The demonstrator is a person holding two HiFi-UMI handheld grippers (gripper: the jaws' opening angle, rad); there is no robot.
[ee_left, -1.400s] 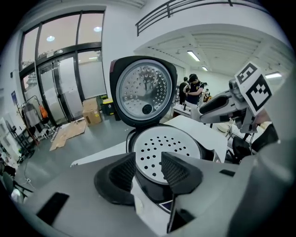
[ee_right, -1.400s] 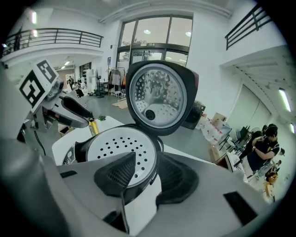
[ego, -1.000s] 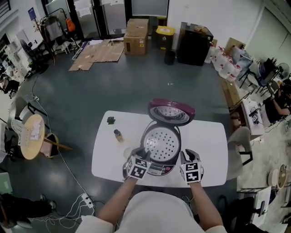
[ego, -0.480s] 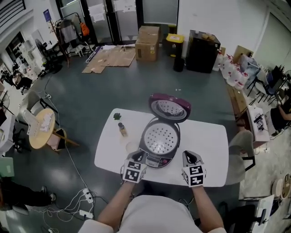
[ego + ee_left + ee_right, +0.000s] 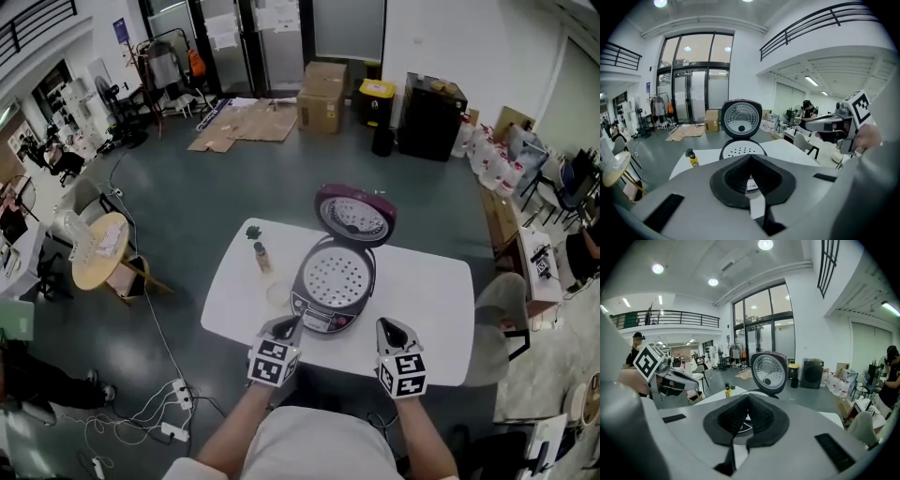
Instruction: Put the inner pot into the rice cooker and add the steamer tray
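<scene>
Readable text: none. Label [image 5: 751,186] on front of rice cooker [image 5: 741,120]: print is noted, too small and partly hidden to be read.

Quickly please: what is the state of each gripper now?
Left gripper: just closed, holding nothing.
Right gripper: just closed, holding nothing.

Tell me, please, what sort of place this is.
Probably an open lab or workshop hall, not a home kitchen: stacked cardboard boxes by glass doors, a railed mezzanine overhead, and the rice cooker on a lone white table on a grey floor.
</scene>
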